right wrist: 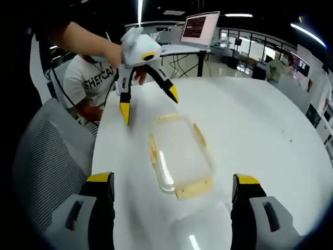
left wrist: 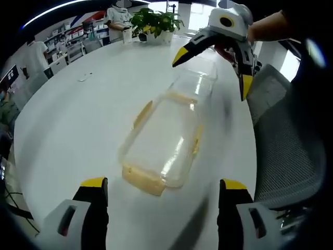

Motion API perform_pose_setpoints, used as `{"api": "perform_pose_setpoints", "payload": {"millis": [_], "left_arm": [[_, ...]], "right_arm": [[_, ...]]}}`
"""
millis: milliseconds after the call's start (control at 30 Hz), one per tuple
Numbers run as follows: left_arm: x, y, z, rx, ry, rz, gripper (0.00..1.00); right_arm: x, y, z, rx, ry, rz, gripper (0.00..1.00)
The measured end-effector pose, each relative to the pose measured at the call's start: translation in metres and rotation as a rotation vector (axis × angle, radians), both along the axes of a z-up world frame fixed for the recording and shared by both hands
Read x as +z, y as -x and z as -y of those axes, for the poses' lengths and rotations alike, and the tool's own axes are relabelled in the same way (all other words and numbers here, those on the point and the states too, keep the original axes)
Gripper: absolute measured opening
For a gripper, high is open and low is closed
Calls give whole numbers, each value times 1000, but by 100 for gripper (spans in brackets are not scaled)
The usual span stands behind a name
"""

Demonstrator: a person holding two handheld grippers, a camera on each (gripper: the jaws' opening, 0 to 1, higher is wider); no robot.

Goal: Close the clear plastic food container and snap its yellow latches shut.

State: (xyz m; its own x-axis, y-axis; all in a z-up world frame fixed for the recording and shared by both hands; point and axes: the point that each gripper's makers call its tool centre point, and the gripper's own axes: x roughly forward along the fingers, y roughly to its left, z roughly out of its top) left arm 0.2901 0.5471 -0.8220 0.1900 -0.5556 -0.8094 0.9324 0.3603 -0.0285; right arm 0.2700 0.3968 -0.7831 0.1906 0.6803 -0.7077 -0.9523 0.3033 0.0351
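A clear rectangular food container (left wrist: pixel 166 135) lies on the white table (left wrist: pixel 78 120), with yellow latches splayed outward on its sides and ends. The nearest end latch (left wrist: pixel 143 179) lies just ahead of my left gripper (left wrist: pixel 164 185), which is open and holds nothing. My right gripper (left wrist: pixel 213 73) hovers open over the container's far end. In the right gripper view the container (right wrist: pixel 179 156) sits between my open right gripper (right wrist: pixel 173 180) and the open left gripper (right wrist: pixel 149 104) beyond it. An end latch (right wrist: pixel 193 188) lies close to my right jaws. Neither gripper touches the container.
A grey mesh office chair (left wrist: pixel 286 140) (right wrist: pixel 47 156) stands against the table edge. A potted plant (left wrist: pixel 156 23) stands at the table's far side. A laptop (right wrist: pixel 200 26) stands on a desk behind, and a person in a white T-shirt (right wrist: pixel 88 83) sits nearby.
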Motion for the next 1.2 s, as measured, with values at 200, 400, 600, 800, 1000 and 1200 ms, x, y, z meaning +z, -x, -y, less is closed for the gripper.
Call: {"api": "perform_pose_setpoints", "payload": {"millis": [200,400,600,800,1000,1200], "left_arm": [[-5,-1,0,-45,-30,-10,84],[-11,-2,-1,-83,-61,-19,83],[-20,-2,-5,-139,-111,-21,78],[-21,-8,-5,-160,-128,-19,78],[-25,-13,-5,-221,-163,-5,73],[-24,-18,-1,-249,-173,-3,68]], "right_arm": [[-17,3,6,89,112,-28,87],[-19,-6,3,106,140,-30,86],[-31,-7,6,157,212,-34,80],[-33,-11,7,170,238,-41,76],[-37,-19,7,164,255,-52,73],[-43,-21,9,192,309,-49,67]]}}
